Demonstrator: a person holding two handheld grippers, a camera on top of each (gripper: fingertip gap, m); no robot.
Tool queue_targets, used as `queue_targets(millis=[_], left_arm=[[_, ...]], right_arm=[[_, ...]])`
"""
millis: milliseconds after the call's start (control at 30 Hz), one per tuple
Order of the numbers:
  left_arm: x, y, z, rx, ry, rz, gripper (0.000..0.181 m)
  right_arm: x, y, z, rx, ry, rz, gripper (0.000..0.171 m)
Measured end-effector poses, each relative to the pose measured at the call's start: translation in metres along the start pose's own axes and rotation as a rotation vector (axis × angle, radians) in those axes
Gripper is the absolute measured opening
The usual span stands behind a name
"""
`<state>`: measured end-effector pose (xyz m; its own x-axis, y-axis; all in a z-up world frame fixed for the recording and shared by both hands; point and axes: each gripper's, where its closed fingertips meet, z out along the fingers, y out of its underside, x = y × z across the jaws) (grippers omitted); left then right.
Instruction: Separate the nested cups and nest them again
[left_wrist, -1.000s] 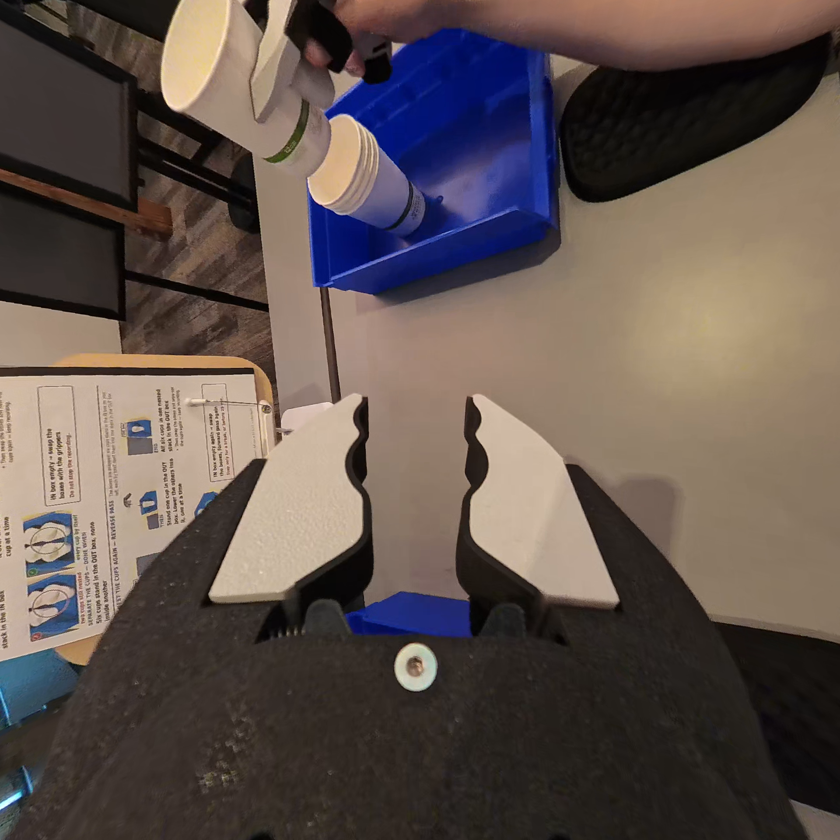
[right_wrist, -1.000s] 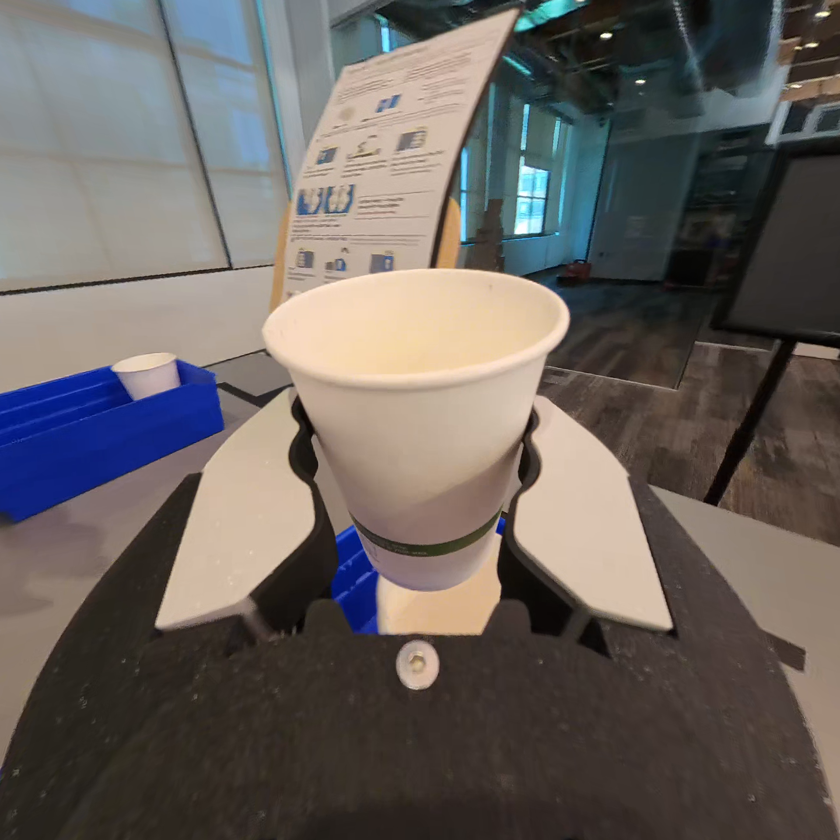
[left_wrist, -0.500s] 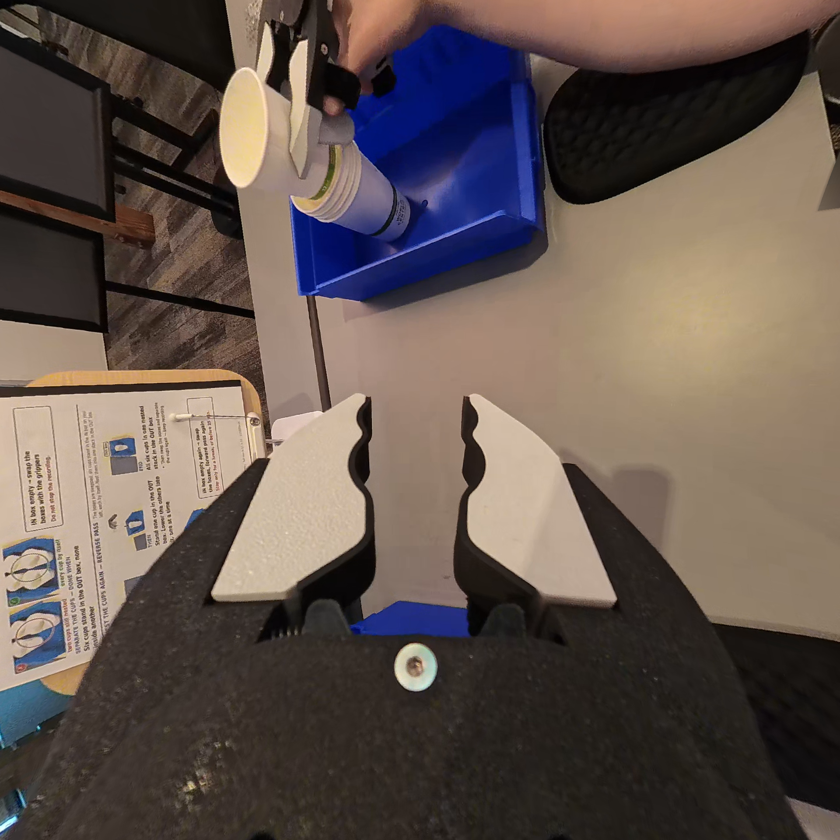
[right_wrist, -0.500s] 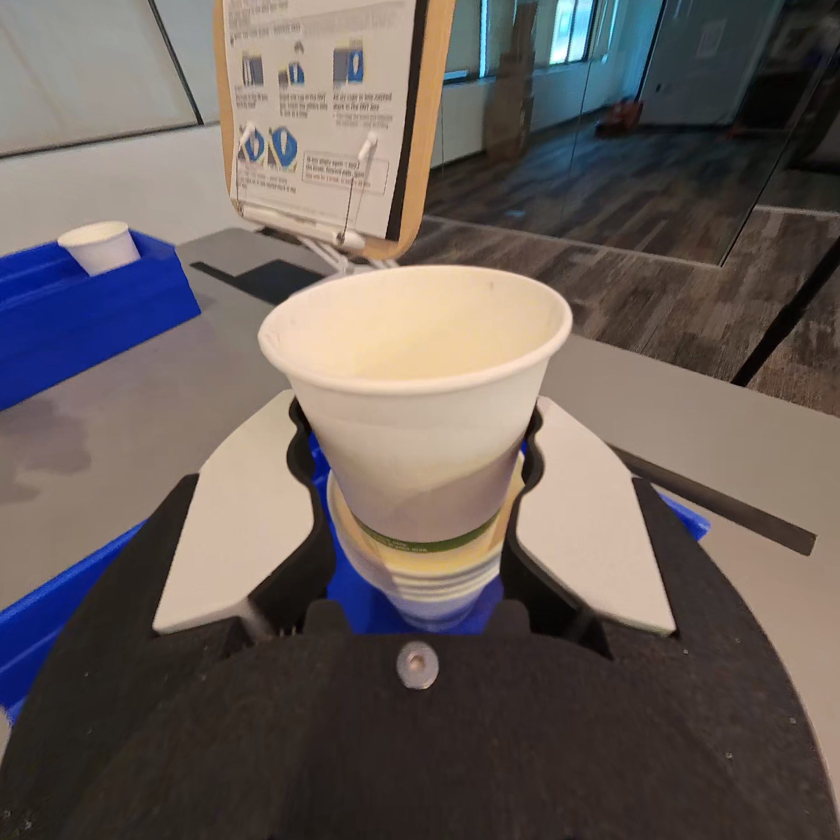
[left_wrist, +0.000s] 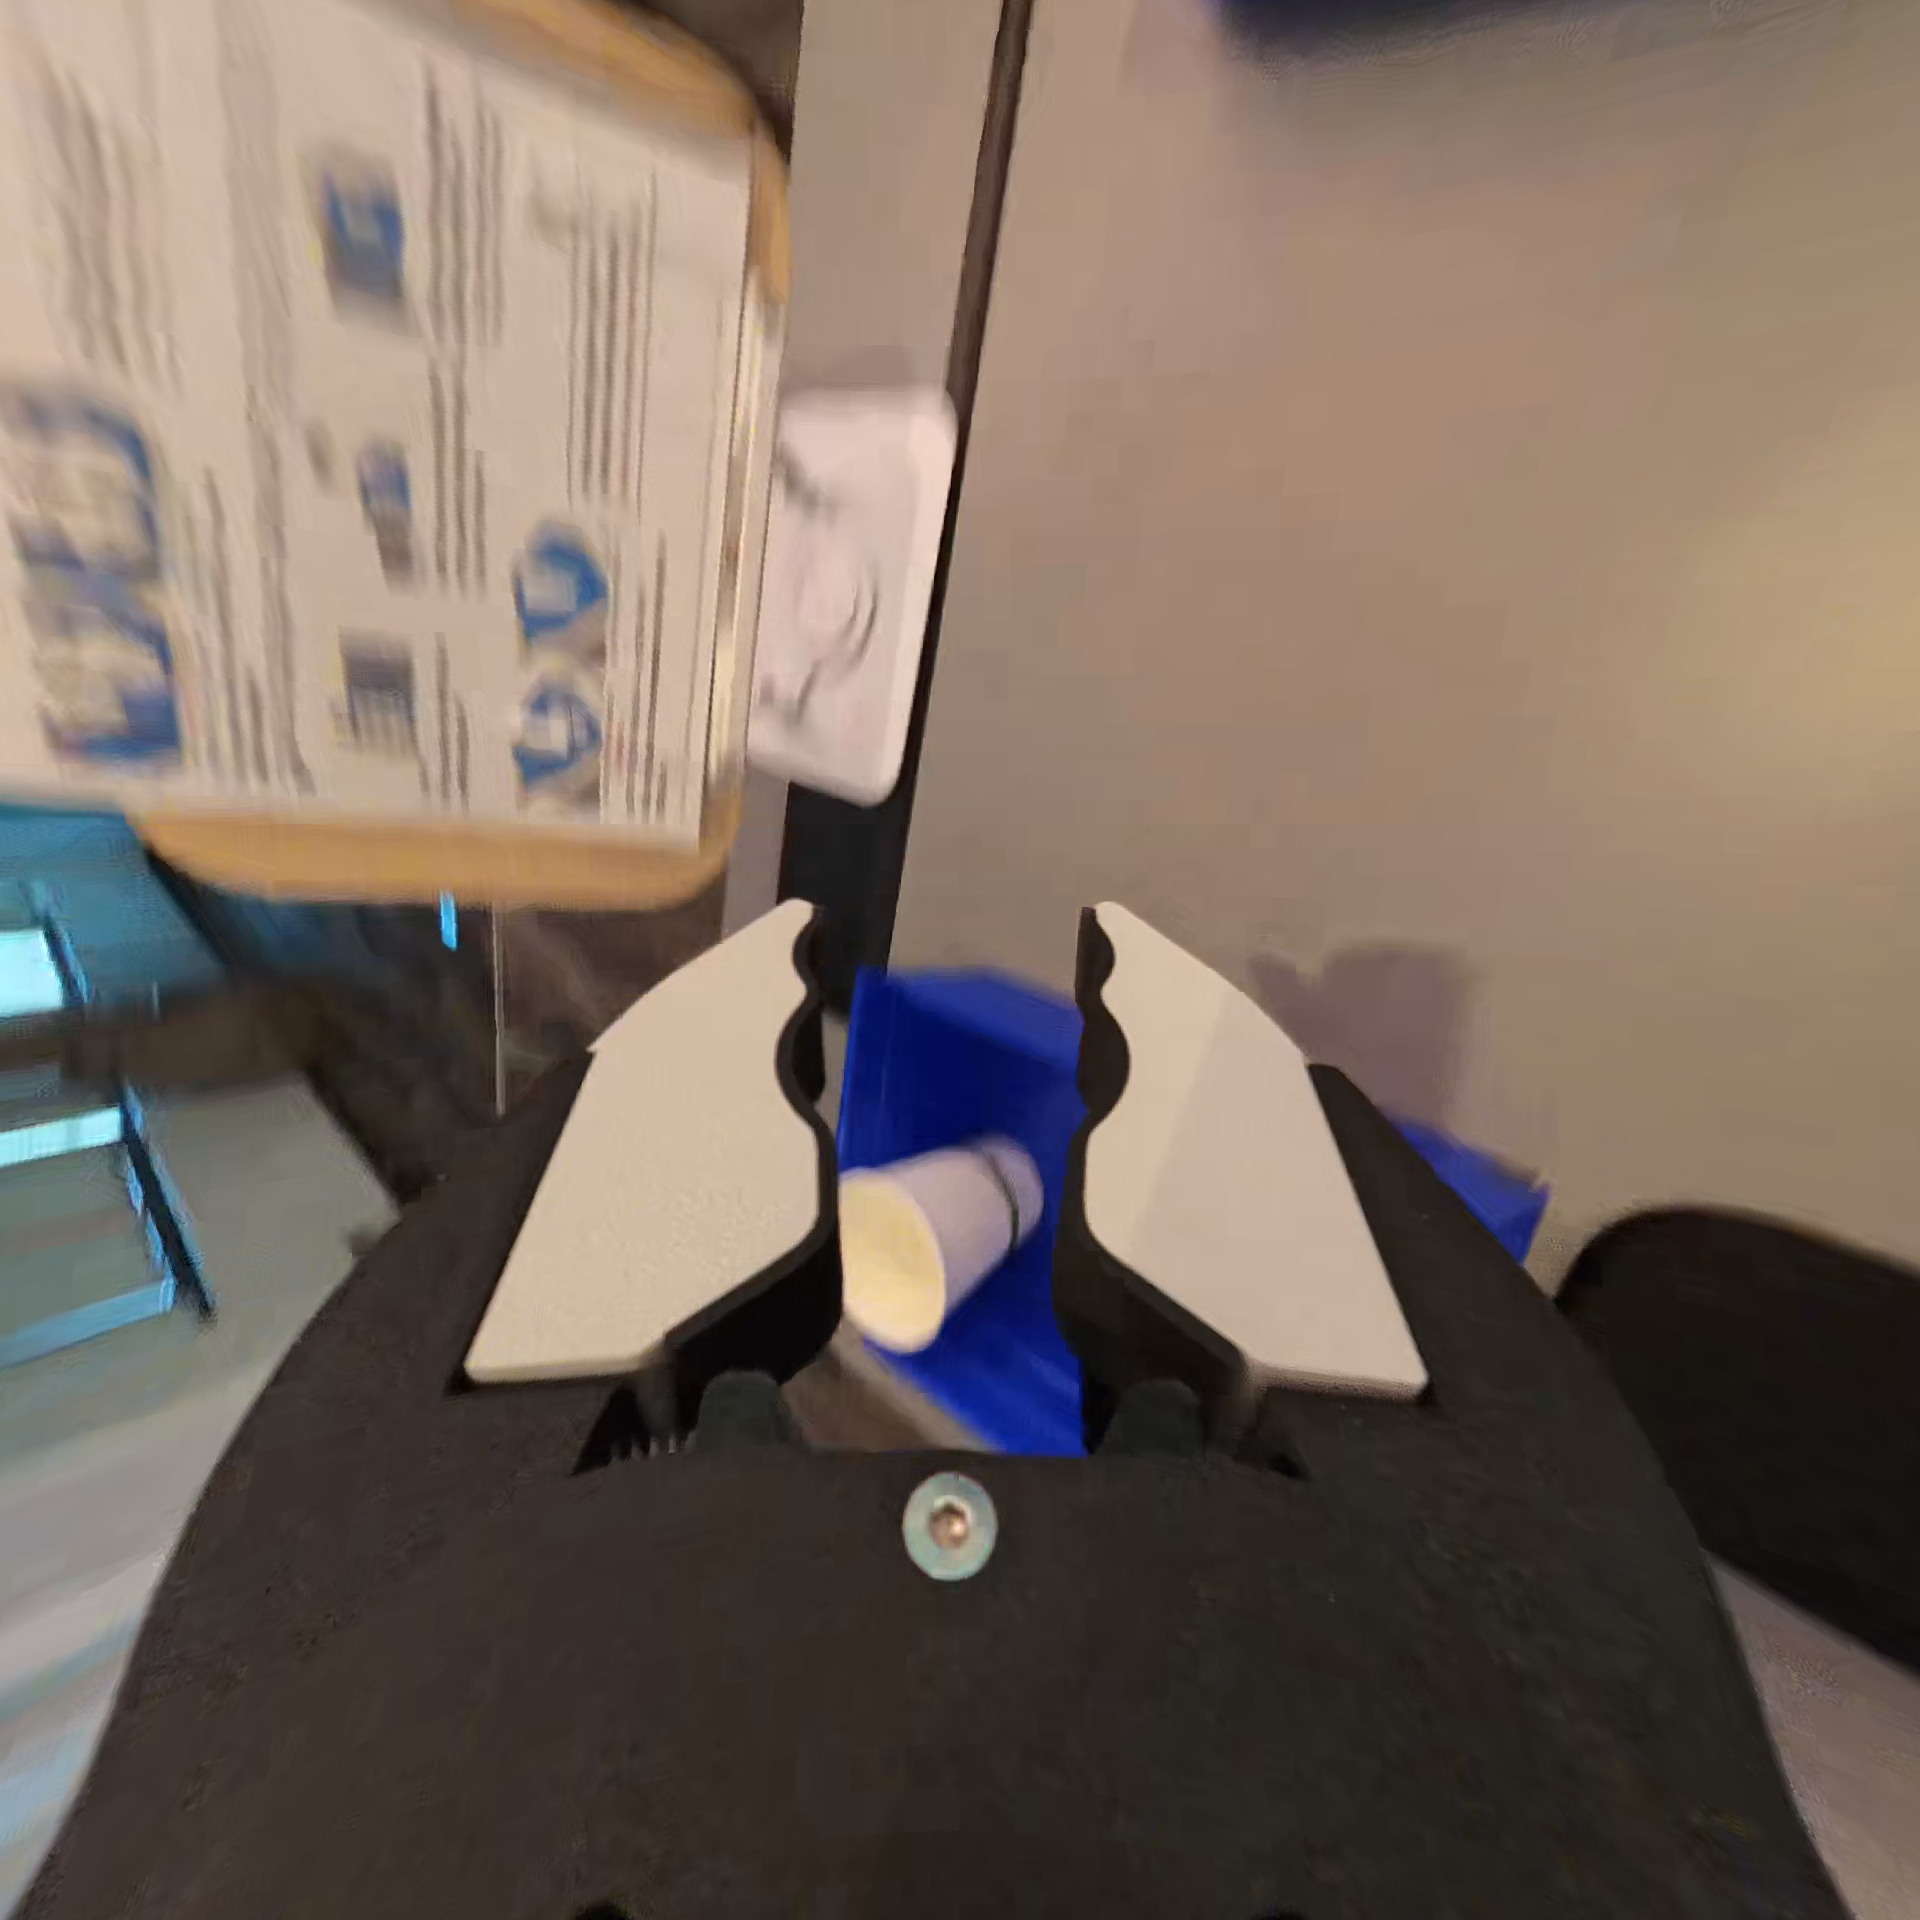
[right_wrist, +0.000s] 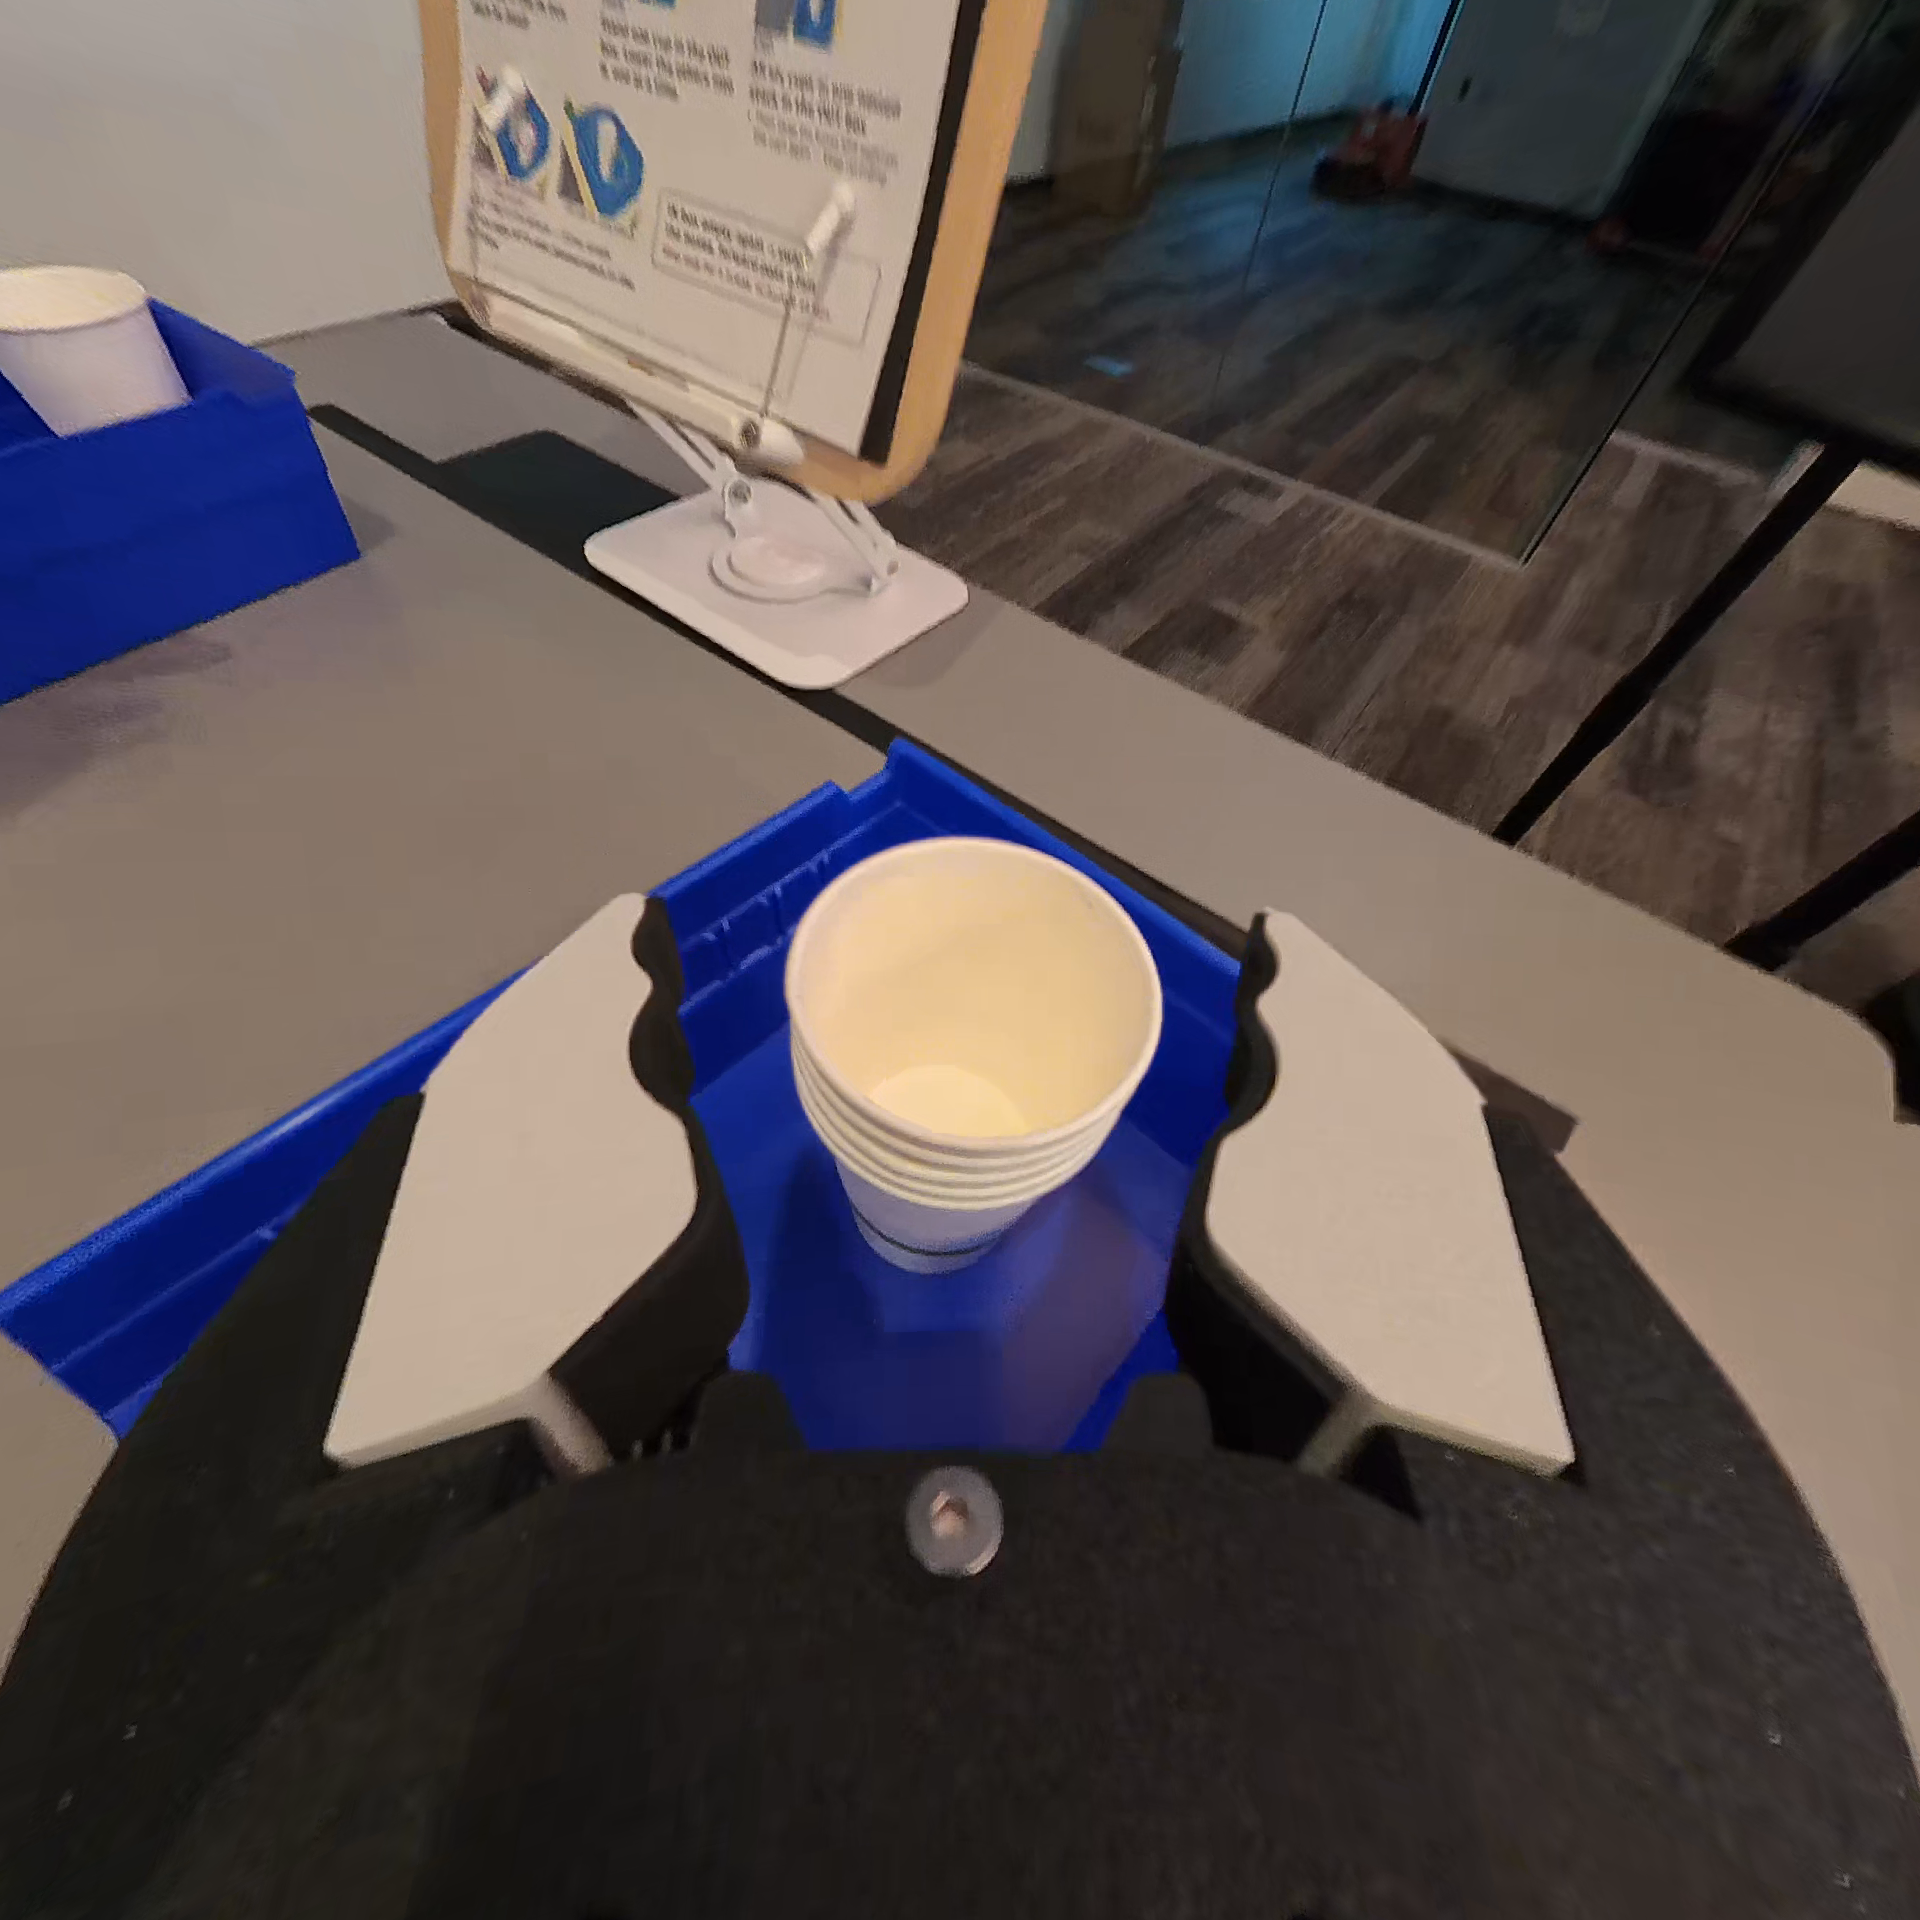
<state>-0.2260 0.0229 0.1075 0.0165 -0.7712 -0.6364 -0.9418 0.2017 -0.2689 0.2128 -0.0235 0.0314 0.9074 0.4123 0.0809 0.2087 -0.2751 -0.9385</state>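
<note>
In the right wrist view a stack of several nested white paper cups (right_wrist: 971, 1049) stands upright in a blue bin (right_wrist: 748, 935). My right gripper (right_wrist: 953, 920) hangs over it, open wide, and its fingers (right_wrist: 540, 1174) stand clear of the stack on both sides. In the blurred left wrist view my left gripper (left_wrist: 945, 920) is open and empty above another blue bin (left_wrist: 956, 1039), which holds a single white cup (left_wrist: 940, 1236). That bin (right_wrist: 156, 509) and cup (right_wrist: 83, 343) also show at the far left of the right wrist view.
An instruction board (right_wrist: 717, 208) on a white stand (right_wrist: 779, 592) sits at the grey table's far edge; it also shows in the left wrist view (left_wrist: 384, 416). A black pad (left_wrist: 1745, 1403) lies to the right of the left bin. The table edge and the floor lie beyond.
My right gripper lowered its cup into the stack in the bin, opened and let it go. My left gripper swung over its own bin with the single cup and opened slightly.
</note>
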Motion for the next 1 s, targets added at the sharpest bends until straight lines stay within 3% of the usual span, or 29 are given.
queue_targets(millis=[167, 400, 733, 867, 1000], left_arm=[[-0.015, 0.137, 0.055, -0.321, -0.009, -0.158, 0.044], [-0.008, 0.226, 0.110, -0.498, 0.058, -0.315, 0.040], [-0.003, 0.257, 0.150, -0.550, 0.101, -0.408, 0.035], [0.005, 0.255, 0.153, -0.531, 0.149, -0.433, 0.011], [0.016, 0.253, 0.147, -0.519, 0.212, -0.458, 0.002]], right_arm=[[-0.017, -0.033, -0.013, 0.117, -0.019, -0.070, 0.098], [-0.041, -0.052, -0.017, 0.225, -0.124, -0.114, 0.094], [-0.039, -0.050, -0.016, 0.231, -0.138, -0.096, 0.093], [-0.041, -0.049, -0.012, 0.224, -0.148, -0.097, 0.092], [-0.044, -0.048, -0.009, 0.212, -0.156, -0.108, 0.092]])
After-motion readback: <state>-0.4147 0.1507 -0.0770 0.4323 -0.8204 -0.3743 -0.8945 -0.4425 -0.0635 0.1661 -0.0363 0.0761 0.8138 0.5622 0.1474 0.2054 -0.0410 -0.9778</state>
